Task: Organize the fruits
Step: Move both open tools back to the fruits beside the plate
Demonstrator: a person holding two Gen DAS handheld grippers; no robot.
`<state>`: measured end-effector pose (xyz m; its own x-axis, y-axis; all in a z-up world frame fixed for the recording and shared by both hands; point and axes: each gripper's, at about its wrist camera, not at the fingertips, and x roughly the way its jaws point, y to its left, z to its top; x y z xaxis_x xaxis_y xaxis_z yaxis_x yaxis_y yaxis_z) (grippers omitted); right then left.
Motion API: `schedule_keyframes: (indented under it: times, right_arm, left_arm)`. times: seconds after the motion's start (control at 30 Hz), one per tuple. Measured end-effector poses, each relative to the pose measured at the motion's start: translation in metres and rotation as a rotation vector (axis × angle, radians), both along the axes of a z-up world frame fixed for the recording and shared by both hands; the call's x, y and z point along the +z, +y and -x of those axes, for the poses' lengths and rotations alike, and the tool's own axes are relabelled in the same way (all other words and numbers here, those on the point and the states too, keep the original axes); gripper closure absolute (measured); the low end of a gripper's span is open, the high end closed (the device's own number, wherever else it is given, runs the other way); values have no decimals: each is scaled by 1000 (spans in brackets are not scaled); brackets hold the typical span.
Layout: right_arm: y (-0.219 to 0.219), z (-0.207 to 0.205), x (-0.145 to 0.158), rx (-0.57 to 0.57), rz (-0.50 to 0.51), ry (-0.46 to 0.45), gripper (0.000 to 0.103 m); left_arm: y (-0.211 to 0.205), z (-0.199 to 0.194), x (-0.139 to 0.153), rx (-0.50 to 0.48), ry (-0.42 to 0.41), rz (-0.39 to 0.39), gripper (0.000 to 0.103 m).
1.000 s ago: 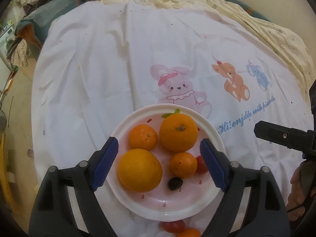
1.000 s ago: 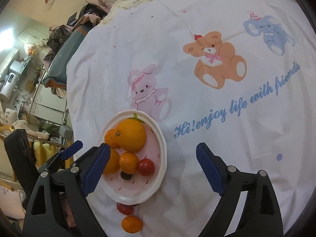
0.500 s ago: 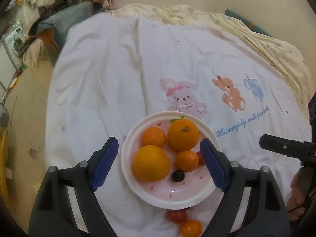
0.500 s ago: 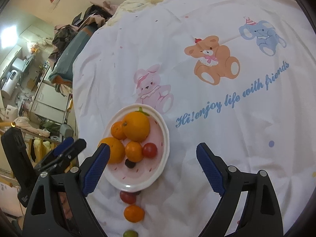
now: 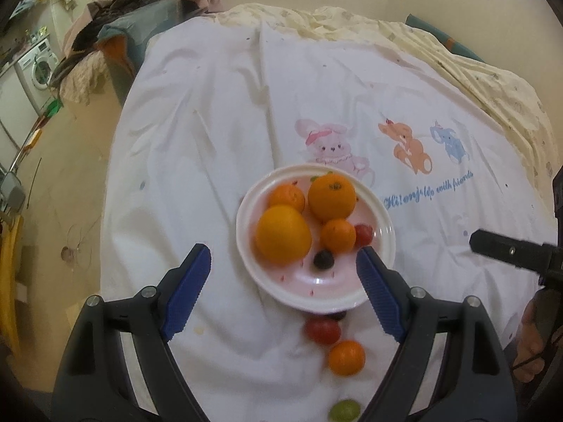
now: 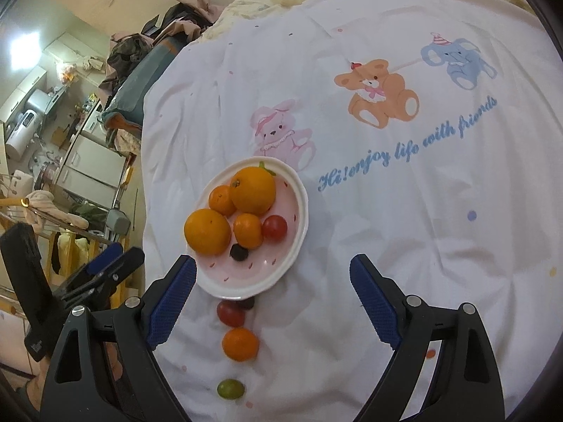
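Note:
A white plate [image 5: 381, 227] [image 6: 297, 235] on the bed holds two big oranges [image 5: 283, 234] [image 6: 253, 190], two small mandarins, a cherry tomato [image 5: 364, 234] [image 6: 274, 228] and a dark grape [image 5: 323, 258] [image 6: 239, 252]. In front of the plate lie a loose cherry tomato [image 5: 323, 330] [image 6: 230, 313], a loose mandarin [image 5: 346, 357] [image 6: 241, 344] and a green grape [image 5: 344, 409] [image 6: 230, 388]. My left gripper [image 5: 283, 288] hangs open above the plate's near edge. My right gripper [image 6: 272, 300] is open too, over the sheet just right of the loose fruit. Nothing sits between either pair of fingers.
The white sheet [image 6: 404, 211] carries cartoon animals and blue lettering. Piled clothes [image 5: 140, 3] lie at the bed's far left corner. The floor [image 5: 63, 183] drops off to the left, with a washing machine [image 5: 37, 66] beyond. The right gripper's black finger [image 5: 506, 251] shows at the left view's right edge.
Both grippers have pulled back and risen from the plate. The plate looks smaller and farther, and the loose tomato, mandarin and green grape have come into view in front of it.

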<state>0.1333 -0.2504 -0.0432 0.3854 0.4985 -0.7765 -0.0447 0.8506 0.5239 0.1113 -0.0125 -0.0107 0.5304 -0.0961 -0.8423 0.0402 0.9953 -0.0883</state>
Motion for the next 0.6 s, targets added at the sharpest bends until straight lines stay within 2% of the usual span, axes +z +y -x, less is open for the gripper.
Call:
schedule_keyframes:
  times: [0.2,0.47,0.6]
  right_arm:
    - [-3,12,-5,-21,-18,23,12]
    - [3,17,-18,-12,-24,70,12]
    - [11,14,-32,17,-77,131,12]
  left_arm:
    - [2,22,-6,-7,26,1,21]
    - [13,32,-12,45,57,29,21]
    - [18,33,-15,71,72,19,21]
